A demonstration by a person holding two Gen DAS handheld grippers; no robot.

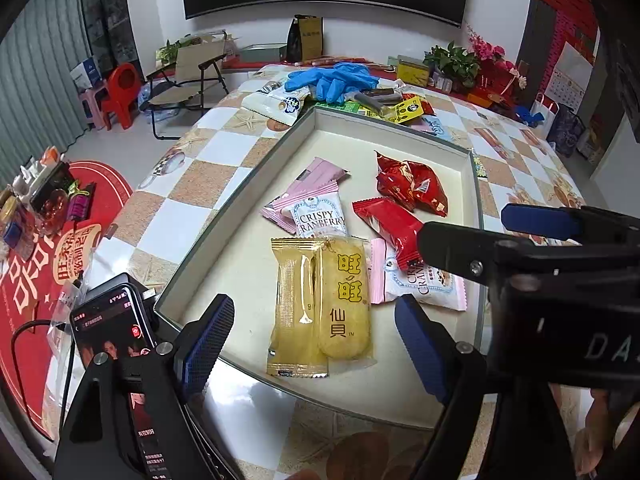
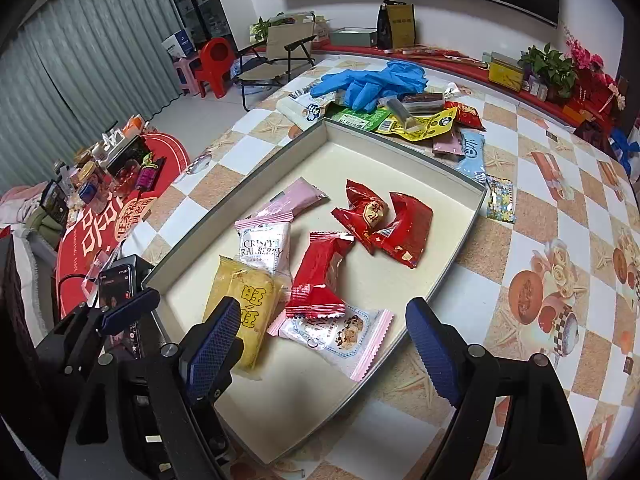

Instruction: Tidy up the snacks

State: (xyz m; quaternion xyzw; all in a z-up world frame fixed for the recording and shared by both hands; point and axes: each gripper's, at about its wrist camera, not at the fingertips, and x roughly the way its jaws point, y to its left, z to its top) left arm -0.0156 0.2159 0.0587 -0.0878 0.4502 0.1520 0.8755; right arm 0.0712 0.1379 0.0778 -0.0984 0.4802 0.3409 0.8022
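Observation:
A shallow grey-rimmed tray (image 1: 244,204) (image 2: 232,200) lies on the checkered table. In it are a yellow rice-cracker packet (image 1: 324,300) (image 2: 244,300), two pink-and-white cranberry packets (image 1: 316,216) (image 2: 340,332), a plain pink packet (image 1: 320,174), a flat red packet (image 1: 388,224) (image 2: 320,276) and crumpled red packs (image 1: 412,184) (image 2: 384,220). My left gripper (image 1: 314,302) hovers open over the yellow packet at the tray's near end. Beside it, my right gripper (image 2: 322,308) hangs open above the near cranberry packet. Nothing is between either pair of pads.
Beyond the tray's far end lies a heap of loose snack packets (image 2: 416,124) under blue gloves (image 1: 332,76) (image 2: 372,80). A light blue packet (image 2: 472,152) and a starry one (image 2: 500,200) lie by the tray's right wall. A lit phone (image 1: 112,320) stands left of the tray.

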